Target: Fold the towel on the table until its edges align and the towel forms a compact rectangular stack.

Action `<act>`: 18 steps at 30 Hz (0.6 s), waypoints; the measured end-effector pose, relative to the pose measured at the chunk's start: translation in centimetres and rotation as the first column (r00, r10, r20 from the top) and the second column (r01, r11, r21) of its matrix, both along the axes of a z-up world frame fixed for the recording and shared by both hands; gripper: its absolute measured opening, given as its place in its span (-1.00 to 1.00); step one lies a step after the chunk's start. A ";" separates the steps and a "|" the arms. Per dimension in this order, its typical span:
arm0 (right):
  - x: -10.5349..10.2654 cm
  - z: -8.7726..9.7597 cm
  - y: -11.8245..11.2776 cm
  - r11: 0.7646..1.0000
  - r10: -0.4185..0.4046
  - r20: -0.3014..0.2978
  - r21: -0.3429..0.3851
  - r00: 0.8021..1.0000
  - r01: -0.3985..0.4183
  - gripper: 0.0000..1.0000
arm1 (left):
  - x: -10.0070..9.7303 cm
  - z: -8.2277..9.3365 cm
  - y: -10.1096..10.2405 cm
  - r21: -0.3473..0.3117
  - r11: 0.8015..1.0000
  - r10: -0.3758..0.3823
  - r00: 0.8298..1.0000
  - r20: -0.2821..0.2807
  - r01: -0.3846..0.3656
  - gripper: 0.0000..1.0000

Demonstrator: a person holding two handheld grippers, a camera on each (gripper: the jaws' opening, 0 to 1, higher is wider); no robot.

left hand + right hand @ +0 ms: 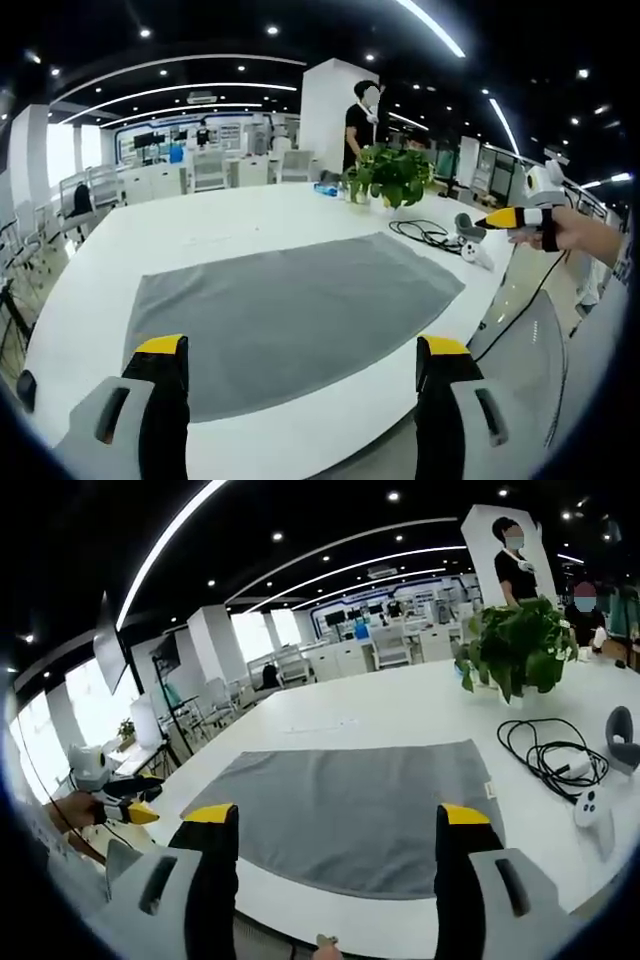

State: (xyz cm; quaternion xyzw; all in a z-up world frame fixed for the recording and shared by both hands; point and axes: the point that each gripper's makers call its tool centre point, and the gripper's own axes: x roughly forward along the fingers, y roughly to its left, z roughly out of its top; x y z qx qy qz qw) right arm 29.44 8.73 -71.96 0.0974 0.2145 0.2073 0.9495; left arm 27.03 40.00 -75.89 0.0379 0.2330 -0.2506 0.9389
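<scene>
A grey towel (285, 310) lies flat and unfolded on the white table (220, 225); in the right gripper view the towel (365, 810) spreads out just beyond my jaws. My left gripper (300, 350) hovers open above the towel's near edge, nothing between its yellow-tipped fingers (160, 346). My right gripper (338, 815) is open too, held over the table's near edge. The right gripper (515, 218) also appears in the left gripper view at the far right, held by a hand off the table. The left gripper (125, 810) shows at the left of the right gripper view.
A potted plant (388, 175) stands at the far side of the table. A coiled black cable (548, 752) and a white controller (587, 806) lie right of the towel. A person (360, 120) stands behind the plant. Chairs and desks fill the room beyond.
</scene>
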 end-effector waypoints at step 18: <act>0.4 -0.1 -1.4 1.000 0.014 -0.007 -0.007 1.000 -0.014 0.63 | 0.0 0.2 -1.8 0.002 1.000 -0.017 1.000 -0.003 0.017 0.94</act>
